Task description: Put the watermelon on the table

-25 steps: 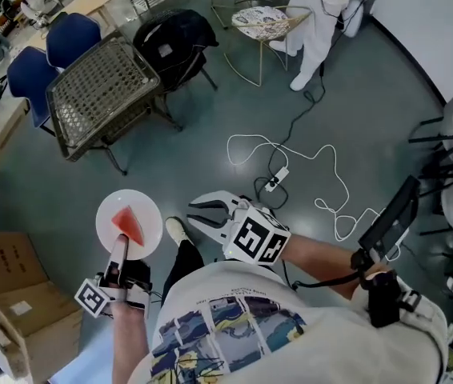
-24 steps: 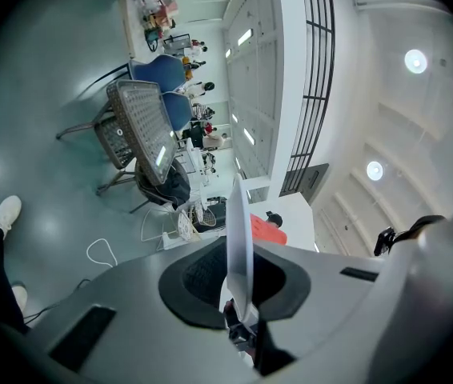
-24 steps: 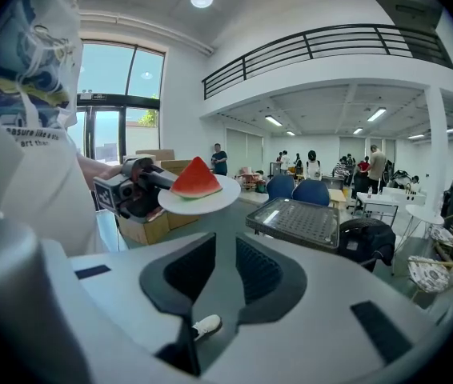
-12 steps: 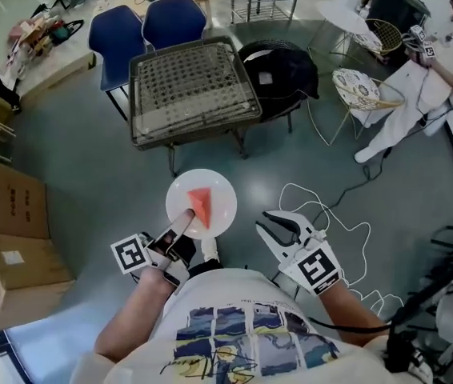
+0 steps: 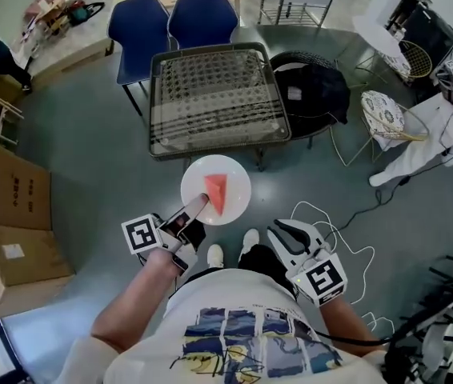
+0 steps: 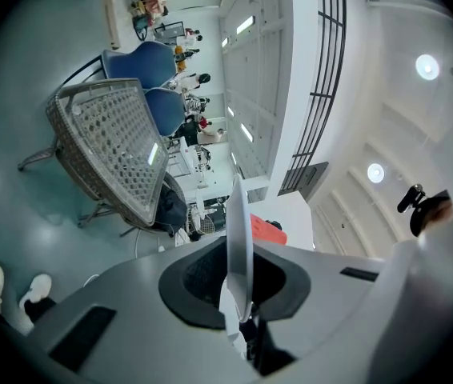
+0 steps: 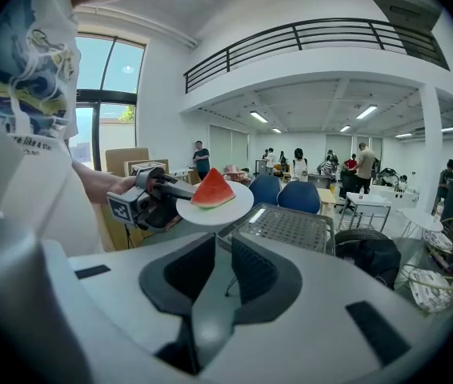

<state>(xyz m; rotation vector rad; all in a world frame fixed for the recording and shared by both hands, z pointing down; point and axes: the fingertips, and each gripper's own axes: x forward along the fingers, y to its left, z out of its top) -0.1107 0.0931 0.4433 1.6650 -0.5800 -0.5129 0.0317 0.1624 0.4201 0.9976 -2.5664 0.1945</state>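
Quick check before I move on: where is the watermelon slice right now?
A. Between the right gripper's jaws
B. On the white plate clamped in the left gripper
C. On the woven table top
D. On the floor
B: the watermelon slice lies on the white plate, whose rim the left gripper pinches, held in the air short of the table.

Bright, even indoor light — ceiling lamps (image 6: 427, 66) flare white, a tall window (image 7: 102, 94) glows; both gripper views bend hard toward dark, vignetted corners; shadows soft; focus mostly sharp.
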